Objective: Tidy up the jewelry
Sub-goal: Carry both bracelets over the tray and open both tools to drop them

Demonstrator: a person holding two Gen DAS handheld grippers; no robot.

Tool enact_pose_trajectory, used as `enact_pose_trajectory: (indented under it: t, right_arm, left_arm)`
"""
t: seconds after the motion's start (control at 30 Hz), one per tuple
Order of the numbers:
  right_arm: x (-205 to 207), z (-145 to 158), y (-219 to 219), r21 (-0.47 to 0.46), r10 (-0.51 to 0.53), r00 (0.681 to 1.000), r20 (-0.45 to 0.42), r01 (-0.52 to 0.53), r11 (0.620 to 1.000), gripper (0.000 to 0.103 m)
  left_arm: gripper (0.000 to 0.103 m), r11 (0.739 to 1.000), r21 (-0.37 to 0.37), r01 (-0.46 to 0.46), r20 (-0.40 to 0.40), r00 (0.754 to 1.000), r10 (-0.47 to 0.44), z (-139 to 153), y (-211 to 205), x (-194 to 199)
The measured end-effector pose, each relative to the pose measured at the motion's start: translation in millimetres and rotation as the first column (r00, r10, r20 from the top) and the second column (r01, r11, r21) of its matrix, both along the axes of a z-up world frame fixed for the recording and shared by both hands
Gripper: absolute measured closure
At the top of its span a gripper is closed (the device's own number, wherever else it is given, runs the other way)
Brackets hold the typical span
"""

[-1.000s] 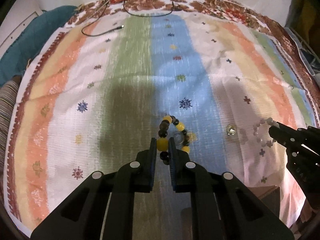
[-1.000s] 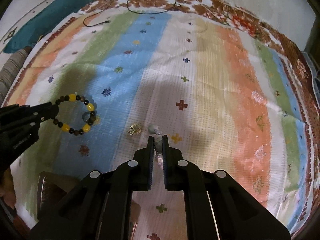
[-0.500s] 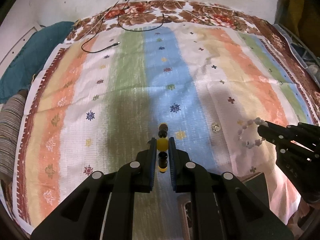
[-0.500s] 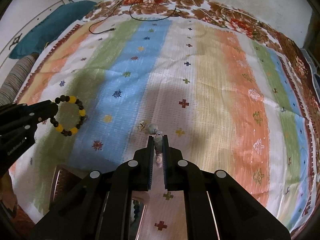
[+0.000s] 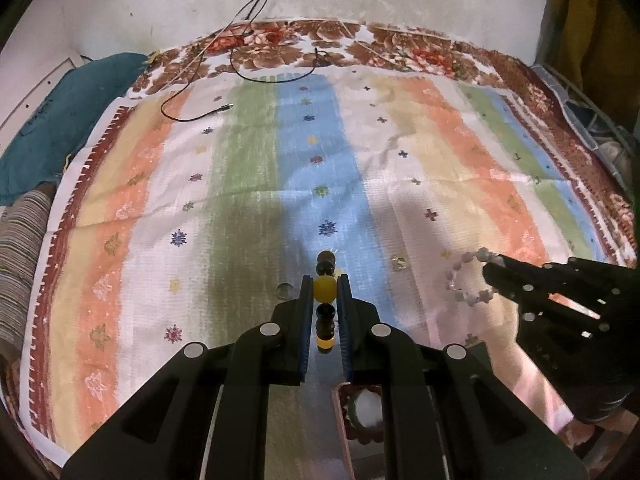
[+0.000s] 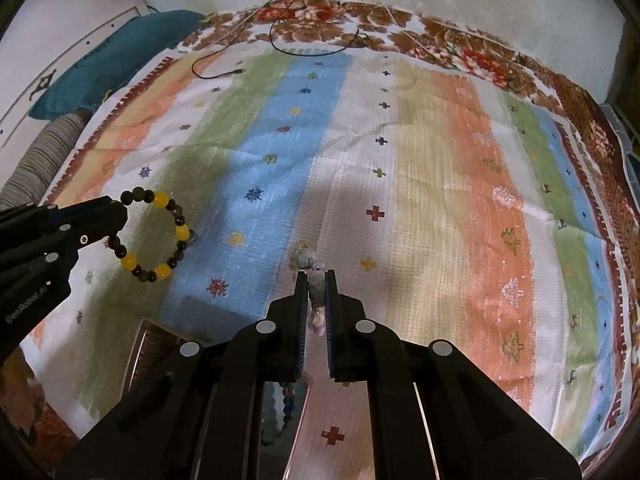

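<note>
- Your left gripper is clamped on a yellow-and-dark bead bracelet, one yellow bead pinched between the blue-lined fingers.
- In your left wrist view that bracelet hangs edge-on in a vertical line of beads; in your right wrist view it shows as an open ring at the tip of the left gripper, lifted above the cloth.
- Your right gripper is closed on a pale bead bracelet, its grey and pinkish beads squeezed between the fingers.
- From your left wrist camera the pale bracelet loops out from the tip of the right gripper, off to the right.
- A small clear ring lies on the cloth just left of your left fingertips; a small glittering piece lies between the two grippers.
- Below your grippers sits a tray with a shiny floor, a strand of beads reflected or lying in it; which, you cannot tell.
- All of it plays out over a striped bedspread in orange, green, blue and cream.
- A black cable trails across the far edge, and a teal pillow rests at far left.
</note>
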State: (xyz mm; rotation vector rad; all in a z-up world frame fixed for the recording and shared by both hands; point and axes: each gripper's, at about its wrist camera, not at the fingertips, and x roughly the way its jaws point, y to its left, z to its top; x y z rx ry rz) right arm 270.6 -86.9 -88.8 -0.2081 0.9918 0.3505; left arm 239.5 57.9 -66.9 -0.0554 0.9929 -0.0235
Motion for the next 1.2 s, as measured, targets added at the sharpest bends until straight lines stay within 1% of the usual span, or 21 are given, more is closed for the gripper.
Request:
enact_pose_trajectory:
  t: [0.43,0.6,0.73,1.03,1.2]
  right_arm:
    - [-25.2,22.2,-5.4,0.061,0.022,0.999,0.029,-0.024,0.998,0.094]
    - [-34.4,25.8,-6.6,0.062,0.035,0.999,0.039,-0.037,0.997,0.094]
    - [-40.9,30.4,-10.0,0.074,0.036,0.998,0.047,-0.039,0.996,0.094]
    - [-66.0,36.7,-13.0,0.086,0.078,0.995,0.064,-0.083,0.993,0.094]
    - [-73.6,35.4,-12.7,0.086,0.091,0.994,0.061,-0.096,0.992,0.094]
  left_arm:
    - [0.092,0.999,-0.007,0.037,0.039,0.999,-0.036,19.9,-12.0,-25.1]
    - [0.092,0.999,-0.026,0.039,0.065,0.997,-0.037,28.8,-15.2,-38.0]
    - [0.092,0.998,-0.025,0.051,0.082,0.995,-0.049,34.9,-19.7,-48.9]
    - [0.092,0.997,-0.051,0.063,0.098,0.994,-0.058,41.9,-25.3,-69.9]
    - [0.092,0.996,-0.055,0.07,0.088,0.994,-0.065,37.9,-27.7,-81.2]
